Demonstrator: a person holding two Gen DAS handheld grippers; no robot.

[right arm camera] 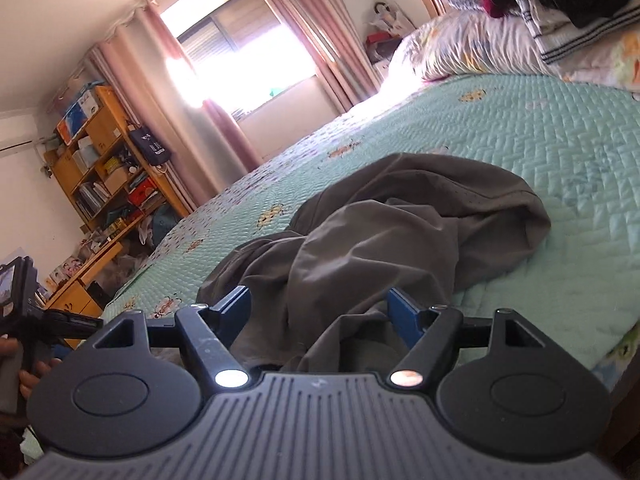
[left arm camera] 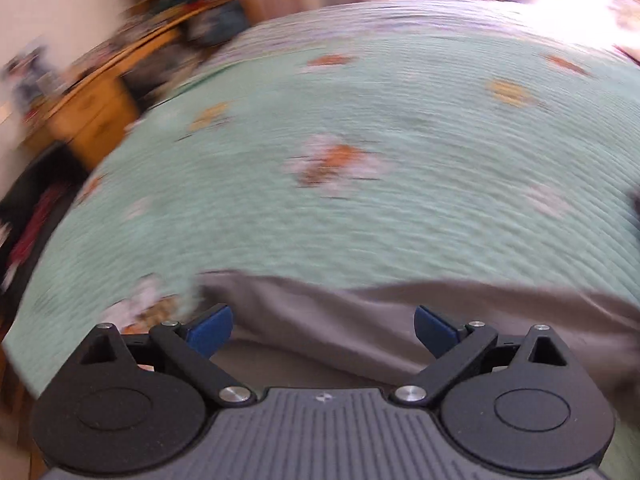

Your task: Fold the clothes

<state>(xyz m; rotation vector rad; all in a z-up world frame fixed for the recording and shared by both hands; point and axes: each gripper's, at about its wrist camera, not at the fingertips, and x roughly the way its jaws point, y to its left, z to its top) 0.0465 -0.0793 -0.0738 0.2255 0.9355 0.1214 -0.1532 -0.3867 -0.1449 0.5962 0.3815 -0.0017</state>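
A grey garment (right arm camera: 400, 232) lies crumpled in a heap on the green quilted bedspread (right arm camera: 560, 140). My right gripper (right arm camera: 320, 312) is open, low over the garment's near edge, with cloth lying between its blue fingers (right arm camera: 404, 316). In the left wrist view, which is motion-blurred, the grey garment (left arm camera: 360, 332) spreads flat just ahead of my left gripper (left arm camera: 324, 330), which is open and empty above the cloth's edge. The other gripper (right arm camera: 24, 312) shows at the far left of the right wrist view, held in a hand.
Pillows and stacked folded clothes (right arm camera: 560, 20) sit at the head of the bed. A wooden bookshelf (right arm camera: 104, 160) and desk (left arm camera: 92, 112) stand past the bed's left side. A curtained window (right arm camera: 240, 52) is behind. The bedspread (left arm camera: 360, 140) stretches ahead.
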